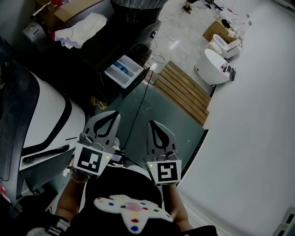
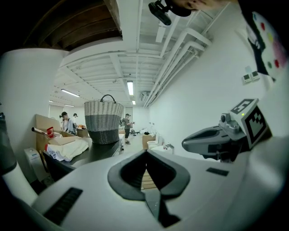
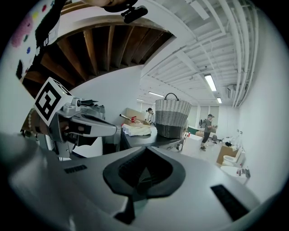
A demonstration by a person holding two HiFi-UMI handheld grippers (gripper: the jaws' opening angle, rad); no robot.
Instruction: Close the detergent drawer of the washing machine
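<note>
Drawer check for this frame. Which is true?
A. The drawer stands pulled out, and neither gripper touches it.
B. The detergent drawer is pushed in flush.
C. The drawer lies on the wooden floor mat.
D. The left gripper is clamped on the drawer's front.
A: in the head view the detergent drawer juts out open, while the left gripper and right gripper hover well short of it, jaws together and empty.

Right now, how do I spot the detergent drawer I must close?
Find the dark-topped washing machine carrying the wicker basket and white cloths. From its front, toward the wooden slat mat, a shallow white tray juts out: the detergent drawer. Unlike everything nearby, it has divided compartments with blue inside.
</note>
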